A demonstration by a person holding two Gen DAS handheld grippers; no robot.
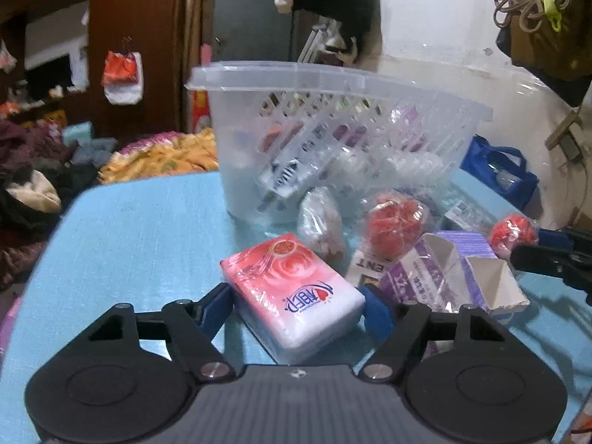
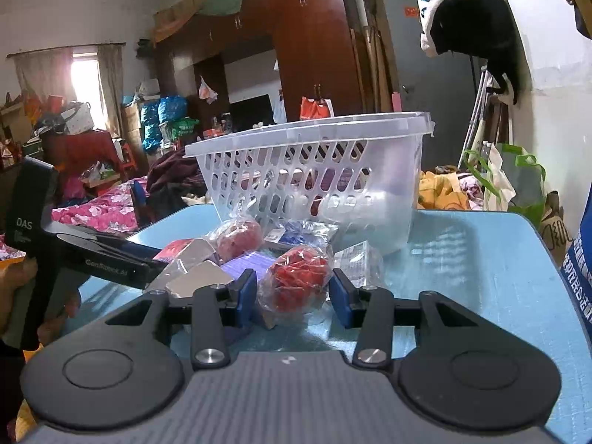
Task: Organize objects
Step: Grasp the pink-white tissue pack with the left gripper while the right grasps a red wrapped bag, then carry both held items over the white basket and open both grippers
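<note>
A clear plastic basket [image 1: 333, 85] stands on the blue table [image 1: 140, 229] with several items inside; it also shows in the right wrist view [image 2: 307, 137]. My left gripper [image 1: 298, 305] is open around a pink tissue pack [image 1: 292, 292], its blue pads close to the pack's sides. My right gripper [image 2: 292, 292] is open around a bagged red ball [image 2: 298, 283], which also shows in the left wrist view [image 1: 512, 235]. A second bagged red ball [image 1: 394, 222] lies by the basket and shows in the right wrist view [image 2: 238, 238].
Torn purple cartons [image 1: 458, 277], a small white bag [image 1: 320, 222] and flat packets [image 2: 303, 235] lie in front of the basket. The left gripper's body [image 2: 92, 255] reaches in from the left. Cluttered beds, a wardrobe [image 2: 314, 37] and hanging bags surround the table.
</note>
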